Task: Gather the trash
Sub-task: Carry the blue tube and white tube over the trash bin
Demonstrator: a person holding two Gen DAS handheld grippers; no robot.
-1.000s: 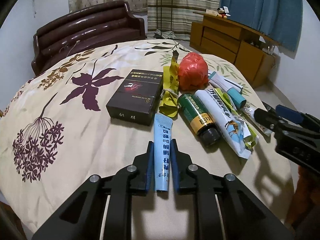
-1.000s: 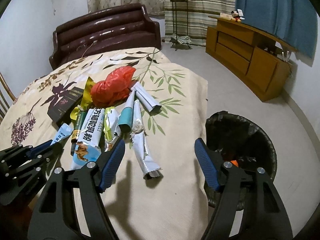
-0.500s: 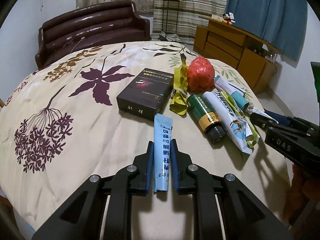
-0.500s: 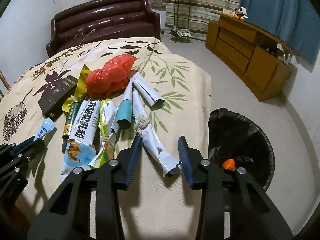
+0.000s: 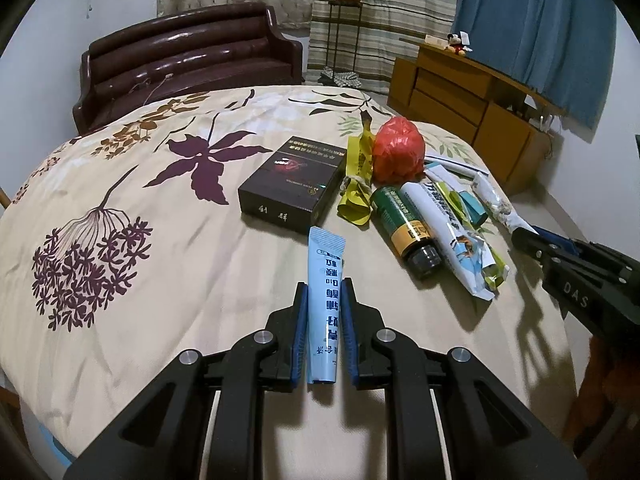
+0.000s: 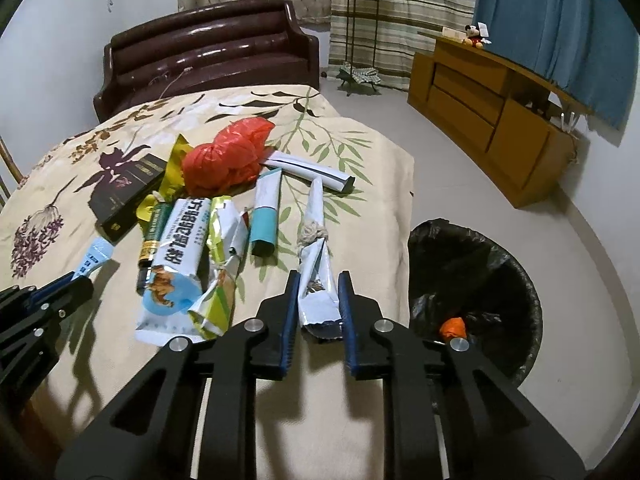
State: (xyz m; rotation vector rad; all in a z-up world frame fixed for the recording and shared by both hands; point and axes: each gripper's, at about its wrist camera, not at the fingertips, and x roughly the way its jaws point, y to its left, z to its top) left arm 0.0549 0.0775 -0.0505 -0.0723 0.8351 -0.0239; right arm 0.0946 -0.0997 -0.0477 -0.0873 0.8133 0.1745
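Looking across the flowered tablecloth (image 5: 120,184) from my left side, I have the left gripper (image 5: 324,304) clamped on a light blue sachet (image 5: 325,280), its pads pressed against both long edges while the far end of the packet lies on the cloth. Just beyond it sits a dark box (image 5: 290,184), flat on the table. To the right of the box comes the rest of the litter, packed close: a crumpled yellow wrapper (image 5: 354,192), a red plastic bag (image 5: 398,150) balled up behind it, a green bottle (image 5: 404,226) lying on its side with the cap toward me, and a long white milk-powder packet (image 5: 448,236) touching the bottle.

Through the right wrist camera I see a teal-and-white tube (image 6: 266,216) lying beside a torn yellow-green wrapper (image 6: 218,276), and a white rolled paper (image 6: 308,170) past the red bag. My right gripper (image 6: 319,300) is closed onto a silver foil wrapper (image 6: 316,256), the blue pads squeezing its near end; the wrapper is knotted with string midway and its far part rests on the cloth near the table edge. Farther right, on the floor beside the table, stands the black-lined trash bin (image 6: 516,280), with something orange (image 6: 452,328) inside.
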